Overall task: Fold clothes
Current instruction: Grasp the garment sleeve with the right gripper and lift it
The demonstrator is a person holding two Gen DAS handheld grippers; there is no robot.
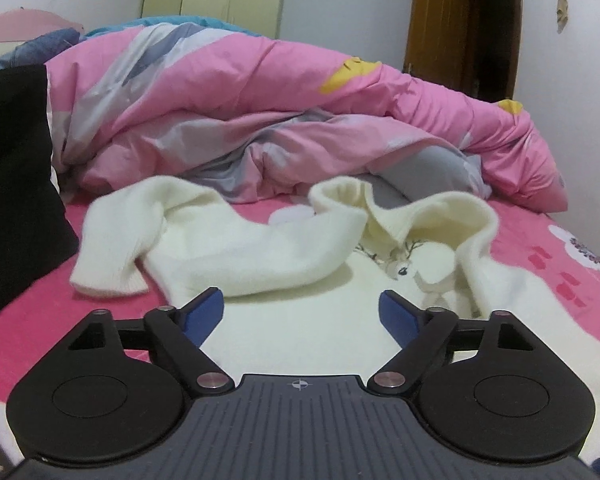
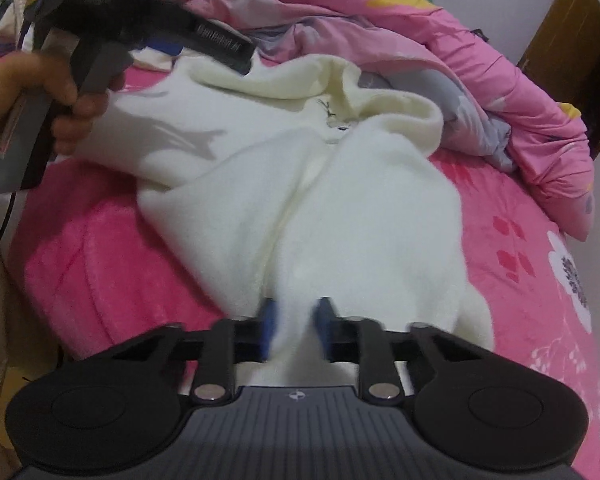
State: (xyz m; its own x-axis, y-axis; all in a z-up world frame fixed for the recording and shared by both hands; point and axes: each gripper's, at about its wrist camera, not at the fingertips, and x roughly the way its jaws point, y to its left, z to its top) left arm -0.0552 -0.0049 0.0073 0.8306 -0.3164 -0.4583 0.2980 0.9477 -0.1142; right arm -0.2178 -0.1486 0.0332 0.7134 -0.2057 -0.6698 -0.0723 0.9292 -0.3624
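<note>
A cream-white fluffy sweater (image 1: 292, 320) lies spread on the pink bedsheet (image 1: 32, 304), one sleeve (image 1: 112, 248) bent toward the left, its collar (image 1: 432, 216) rumpled toward the quilt. My left gripper (image 1: 302, 310) hovers open just above the sweater's body, blue pads wide apart, nothing between them. In the right wrist view the same sweater (image 2: 340, 200) runs away from me. My right gripper (image 2: 296, 328) is shut on the sweater's near hem, with white fabric bunched between the blue pads (image 2: 268, 328). The left gripper's body (image 2: 112, 32), held by a hand (image 2: 32, 88), hangs over the sweater's far left part.
A crumpled pink and grey quilt (image 1: 284, 112) is heaped across the far side of the bed. A black garment (image 1: 12, 184) hangs at the left. A brown door (image 1: 464, 28) and white wall stand behind. The bed's near edge (image 2: 40, 272) drops off at the left.
</note>
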